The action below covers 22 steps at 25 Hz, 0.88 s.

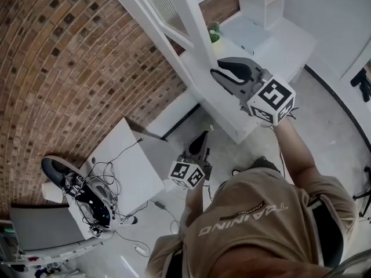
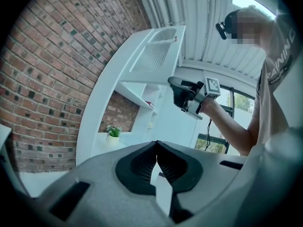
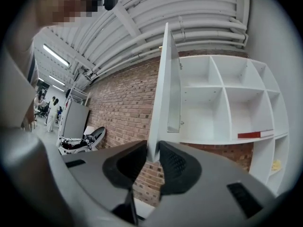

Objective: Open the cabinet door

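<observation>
Head view: the right gripper [image 1: 215, 67] bites the free edge of the door [image 1: 174, 16], which stands swung well out. The left gripper [image 1: 201, 136] hangs low over the pale floor [image 1: 324, 114].

Left gripper view: its jaws meet on nothing.

Right gripper view: the pads pinch the door's lower edge, with the shelves [image 3: 227, 108] exposed behind. To finish well, I'd follow the hinge's arc with a loose wrist and no twisting. A brick wall [image 3: 118, 98] backs a cluttered workshop.
</observation>
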Each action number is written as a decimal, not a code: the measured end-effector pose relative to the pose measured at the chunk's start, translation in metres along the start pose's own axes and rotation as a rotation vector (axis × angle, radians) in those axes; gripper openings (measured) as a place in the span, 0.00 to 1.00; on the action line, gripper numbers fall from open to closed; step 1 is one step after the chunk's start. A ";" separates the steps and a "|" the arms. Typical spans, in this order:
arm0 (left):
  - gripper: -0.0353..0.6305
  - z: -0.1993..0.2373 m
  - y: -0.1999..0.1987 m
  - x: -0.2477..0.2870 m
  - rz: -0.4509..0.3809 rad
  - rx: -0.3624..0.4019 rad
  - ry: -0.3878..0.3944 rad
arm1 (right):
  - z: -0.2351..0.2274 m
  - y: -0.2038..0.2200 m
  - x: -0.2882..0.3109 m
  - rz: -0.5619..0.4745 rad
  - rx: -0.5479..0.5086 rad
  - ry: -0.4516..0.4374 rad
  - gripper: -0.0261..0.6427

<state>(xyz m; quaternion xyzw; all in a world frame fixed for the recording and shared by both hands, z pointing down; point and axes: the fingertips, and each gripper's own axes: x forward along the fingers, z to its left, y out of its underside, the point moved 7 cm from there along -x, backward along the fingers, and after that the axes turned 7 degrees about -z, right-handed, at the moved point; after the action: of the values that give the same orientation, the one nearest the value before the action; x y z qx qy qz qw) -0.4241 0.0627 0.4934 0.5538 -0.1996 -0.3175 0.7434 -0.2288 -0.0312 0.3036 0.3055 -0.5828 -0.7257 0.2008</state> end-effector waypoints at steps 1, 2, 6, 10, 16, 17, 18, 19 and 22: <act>0.06 -0.001 0.001 -0.001 -0.004 -0.010 0.006 | 0.003 0.000 0.002 0.005 -0.012 -0.003 0.15; 0.06 -0.001 0.002 -0.001 -0.013 -0.027 0.010 | 0.004 0.000 0.003 0.009 -0.022 -0.001 0.15; 0.06 0.001 0.005 -0.007 -0.032 -0.054 -0.002 | 0.000 0.004 0.003 0.019 -0.038 0.031 0.15; 0.06 0.004 0.009 -0.014 -0.047 -0.078 -0.014 | 0.004 0.005 0.003 0.029 -0.043 0.036 0.15; 0.06 0.007 0.012 -0.016 -0.065 -0.112 -0.014 | 0.004 0.003 0.005 0.055 -0.055 0.032 0.15; 0.06 0.007 0.012 -0.014 -0.068 -0.113 -0.009 | 0.004 0.002 0.006 0.064 -0.062 0.031 0.15; 0.06 0.007 0.011 -0.012 -0.070 -0.111 0.000 | 0.004 0.001 0.007 0.073 -0.075 0.031 0.15; 0.06 0.007 0.012 -0.010 -0.069 -0.107 0.011 | 0.005 0.001 0.007 0.083 -0.091 0.032 0.15; 0.06 0.006 0.018 -0.002 -0.060 -0.112 0.040 | 0.009 0.004 -0.001 0.102 -0.117 0.016 0.15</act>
<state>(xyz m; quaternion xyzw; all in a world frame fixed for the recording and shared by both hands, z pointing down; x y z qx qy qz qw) -0.4249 0.0631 0.5129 0.5234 -0.1500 -0.3390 0.7673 -0.2346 -0.0251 0.3093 0.2690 -0.5526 -0.7448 0.2596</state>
